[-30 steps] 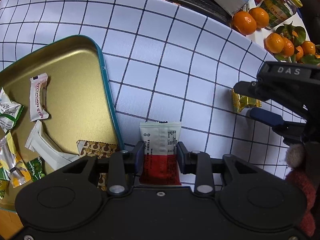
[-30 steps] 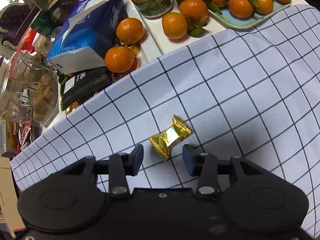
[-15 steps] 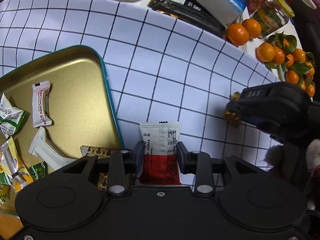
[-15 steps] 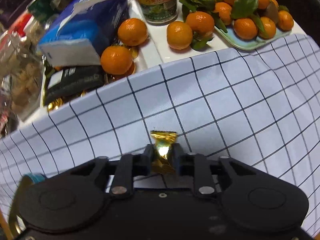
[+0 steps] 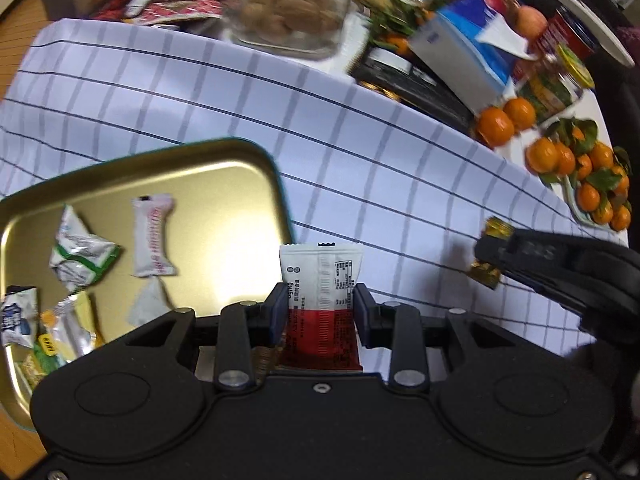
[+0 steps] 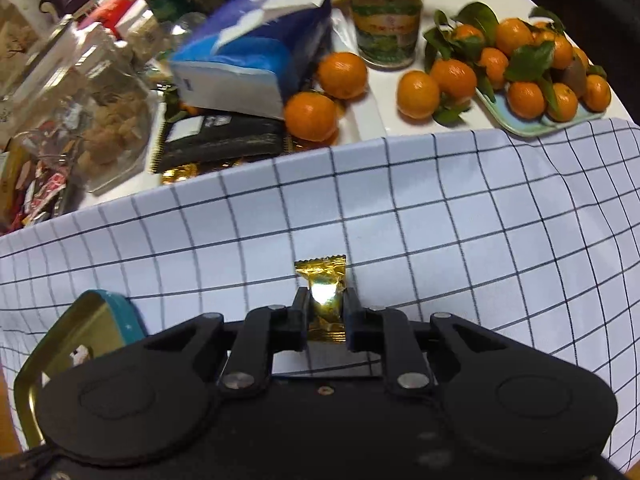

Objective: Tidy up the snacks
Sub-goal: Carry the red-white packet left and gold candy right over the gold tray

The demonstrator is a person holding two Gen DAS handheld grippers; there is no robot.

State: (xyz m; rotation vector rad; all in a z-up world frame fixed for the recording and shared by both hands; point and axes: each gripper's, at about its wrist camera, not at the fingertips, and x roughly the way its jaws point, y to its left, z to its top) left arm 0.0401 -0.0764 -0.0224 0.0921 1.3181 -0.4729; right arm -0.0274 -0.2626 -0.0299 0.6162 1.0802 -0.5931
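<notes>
The left hand-held gripper (image 5: 320,312) was clamped on a white-and-red snack packet (image 5: 320,280), gripped across its width near the lower half, the upper end standing free above the pads. The packet hung just beside the right rim of the gold tin tray (image 5: 224,160), above the checked cloth (image 5: 360,152) covering the desk. The right hand-held gripper (image 6: 326,316) was clamped on a gold foil candy (image 6: 322,288), pinched at its middle with the crimped end protruding forward; its jaws had just closed on it, and the candy was clear of the cloth. The tray already held several wrapped sweets (image 5: 152,236).

Judgement: both items appeared light and soft-sided. The packet looked flat and flexible, likely to bend if held by an edge, so a grip across its body seemed sound. The foil wrapper looked slick and crushable; a hold on the firm centre rather than the twisted ends seemed the safer choice. Neither item appeared fragile. Loose tangerines (image 6: 344,74) and a tissue pack (image 6: 248,56) stood well apart beyond the cloth.
</notes>
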